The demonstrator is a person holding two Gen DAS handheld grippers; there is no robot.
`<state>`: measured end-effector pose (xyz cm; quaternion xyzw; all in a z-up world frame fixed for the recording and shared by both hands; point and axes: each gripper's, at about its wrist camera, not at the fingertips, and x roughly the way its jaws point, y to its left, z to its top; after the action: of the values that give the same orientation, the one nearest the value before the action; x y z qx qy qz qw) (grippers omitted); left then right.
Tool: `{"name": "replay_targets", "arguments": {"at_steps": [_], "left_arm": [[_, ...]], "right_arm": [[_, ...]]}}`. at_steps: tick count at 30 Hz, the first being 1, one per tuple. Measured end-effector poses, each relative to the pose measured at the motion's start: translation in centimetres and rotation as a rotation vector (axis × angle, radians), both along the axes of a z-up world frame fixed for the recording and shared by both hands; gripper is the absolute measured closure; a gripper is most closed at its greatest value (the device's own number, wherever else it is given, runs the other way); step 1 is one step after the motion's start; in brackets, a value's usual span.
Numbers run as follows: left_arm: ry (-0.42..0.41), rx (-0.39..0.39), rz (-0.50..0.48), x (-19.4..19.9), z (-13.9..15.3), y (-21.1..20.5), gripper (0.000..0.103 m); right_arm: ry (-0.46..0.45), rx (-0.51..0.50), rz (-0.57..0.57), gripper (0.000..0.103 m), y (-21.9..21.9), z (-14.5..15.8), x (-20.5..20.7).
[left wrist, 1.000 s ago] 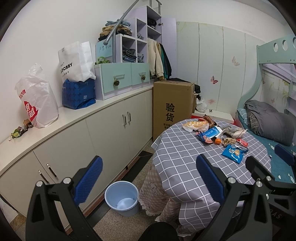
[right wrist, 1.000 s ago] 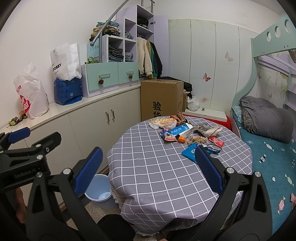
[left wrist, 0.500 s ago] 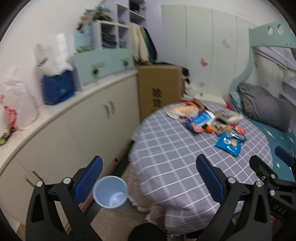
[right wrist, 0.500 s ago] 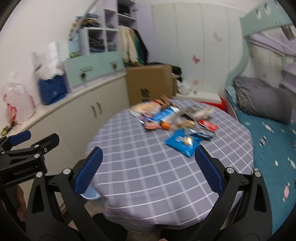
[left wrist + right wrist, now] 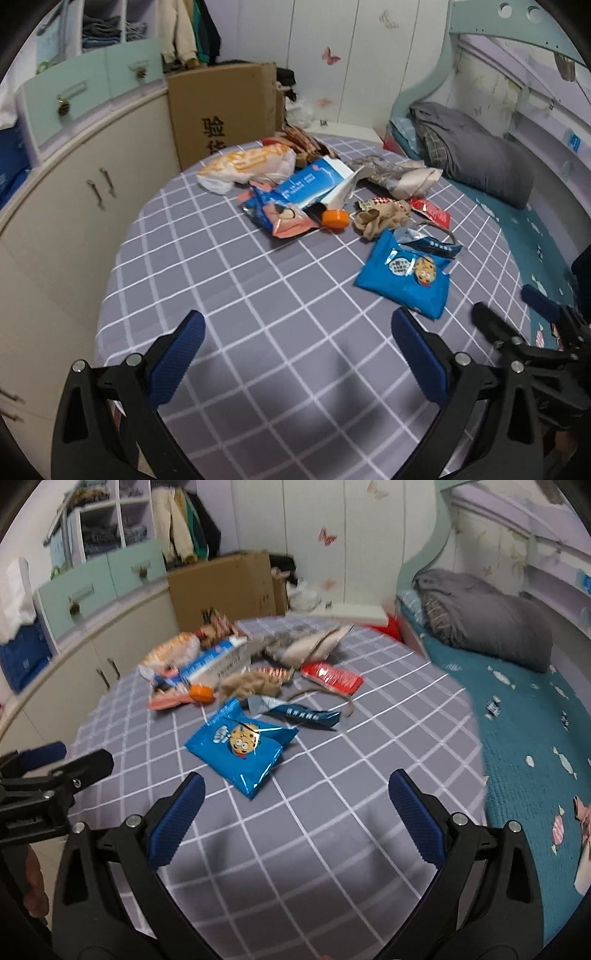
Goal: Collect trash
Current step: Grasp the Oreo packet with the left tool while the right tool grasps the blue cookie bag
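Both the left tongs (image 5: 293,347) and the right tongs (image 5: 293,808) hang spread wide and empty above the near bench (image 5: 236,295). The approach is in hand; next, closing on the blue cookie packet (image 5: 240,747), nearest of the wrappers.

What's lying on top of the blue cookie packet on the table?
Nothing rests on the blue cookie packet; its printed face is fully exposed. A dark blue wrapper lies just behind it. Whatever is beneath it on the checked tablecloth is hidden.
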<state>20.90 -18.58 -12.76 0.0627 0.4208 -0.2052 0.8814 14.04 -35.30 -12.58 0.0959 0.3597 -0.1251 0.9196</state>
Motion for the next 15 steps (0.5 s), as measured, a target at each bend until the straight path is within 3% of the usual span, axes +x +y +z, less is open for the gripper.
{"name": "replay_targets", "arguments": {"at_steps": [6, 13, 14, 15], "left_arm": [[0.044, -0.016, 0.024, 4.1, -0.9, 0.2, 0.005], [0.085, -0.069, 0.097, 8.9, -2.1, 0.4, 0.005], [0.097, -0.073, 0.107, 9.6, -2.4, 0.2, 0.009], [0.112, -0.079, 0.109, 10.3, -2.6, -0.2, 0.022]], "right_arm": [[0.078, 0.029, 0.053, 0.006, 0.1, -2.0, 4.9], [0.12, 0.059, 0.092, 0.006, 0.2, -3.1, 7.7], [0.126, 0.066, 0.097, 0.006, 0.2, -3.3, 7.9], [0.134, 0.07, 0.098, 0.006, 0.2, -3.6, 8.1]]}}
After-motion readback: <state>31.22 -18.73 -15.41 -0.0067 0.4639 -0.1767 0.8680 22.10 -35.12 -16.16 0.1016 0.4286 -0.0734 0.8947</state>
